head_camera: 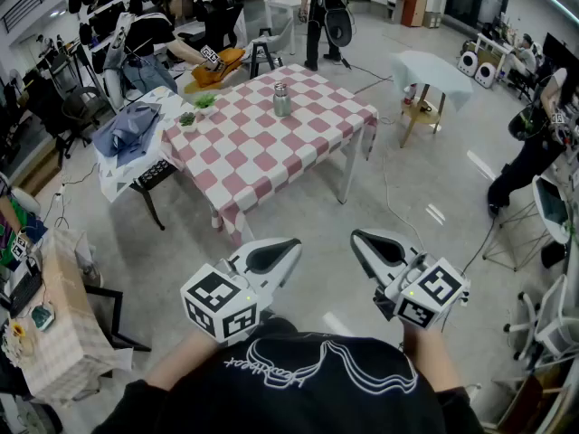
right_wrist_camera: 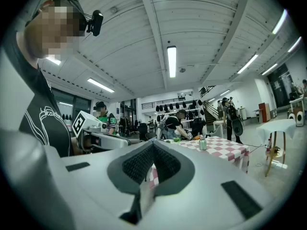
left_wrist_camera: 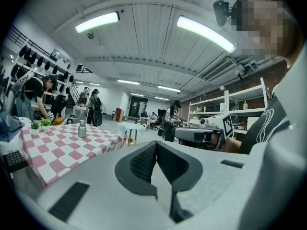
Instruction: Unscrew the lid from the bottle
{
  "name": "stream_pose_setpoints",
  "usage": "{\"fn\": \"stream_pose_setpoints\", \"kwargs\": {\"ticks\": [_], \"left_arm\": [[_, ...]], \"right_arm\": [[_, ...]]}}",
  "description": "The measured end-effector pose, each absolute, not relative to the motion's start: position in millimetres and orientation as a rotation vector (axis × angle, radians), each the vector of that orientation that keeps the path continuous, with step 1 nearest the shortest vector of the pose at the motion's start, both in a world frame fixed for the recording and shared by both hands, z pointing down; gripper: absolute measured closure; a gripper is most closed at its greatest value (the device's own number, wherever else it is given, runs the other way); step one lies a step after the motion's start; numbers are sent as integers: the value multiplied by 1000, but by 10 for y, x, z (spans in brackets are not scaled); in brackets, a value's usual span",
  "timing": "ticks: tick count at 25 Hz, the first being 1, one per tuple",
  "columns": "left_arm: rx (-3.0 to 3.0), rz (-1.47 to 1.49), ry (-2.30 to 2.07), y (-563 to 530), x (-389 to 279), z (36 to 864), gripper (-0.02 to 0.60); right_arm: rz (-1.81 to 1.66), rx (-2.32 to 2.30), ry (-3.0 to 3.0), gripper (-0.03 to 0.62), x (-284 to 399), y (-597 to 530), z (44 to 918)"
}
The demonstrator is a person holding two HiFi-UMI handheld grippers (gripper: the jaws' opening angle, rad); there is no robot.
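The person is holding the left hand-held gripper point(head_camera: 288, 247) and the right hand-held gripper point(head_camera: 360, 239) low before the body, above the floor. Both are empty, with their jaws pressed together. Well ahead of both, the bottle point(head_camera: 281, 100) is standing upright on the checked table point(head_camera: 271, 156), its lid point(head_camera: 281, 87) on. Beyond it, another person point(head_camera: 149, 34) is leaning over the table's far end.

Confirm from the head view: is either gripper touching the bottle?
No, the bottle stands on the checkered table, far from the left gripper and right gripper, which are both shut and empty.
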State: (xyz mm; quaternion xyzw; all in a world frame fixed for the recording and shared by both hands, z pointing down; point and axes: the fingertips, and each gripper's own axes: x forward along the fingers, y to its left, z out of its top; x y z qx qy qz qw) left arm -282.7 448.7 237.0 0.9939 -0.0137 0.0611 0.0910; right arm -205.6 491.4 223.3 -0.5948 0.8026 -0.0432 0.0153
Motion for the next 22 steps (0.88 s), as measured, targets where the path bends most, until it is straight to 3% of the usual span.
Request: {"fn": "stream_pose_setpoints", "kwargs": {"ticks": [16, 18, 20, 22], "left_arm": [[3005, 133, -95, 4508, -2803, 2256, 575], [3005, 146, -95, 4462, -2792, 2284, 574], [3003, 154, -95, 4394, -2762, 2319, 564], [2995, 160, -77, 4328, -2686, 2385, 463]], "right_arm": [[-36, -1864, 2483, 588, -1973, 5037, 2074], [-41, -1882, 2478, 503, -1932, 4998, 2096], [-54, -1890, 2465, 477, -1872, 4947, 2116], [-68, -1887, 2454, 448, -1796, 4878, 2139]]}}
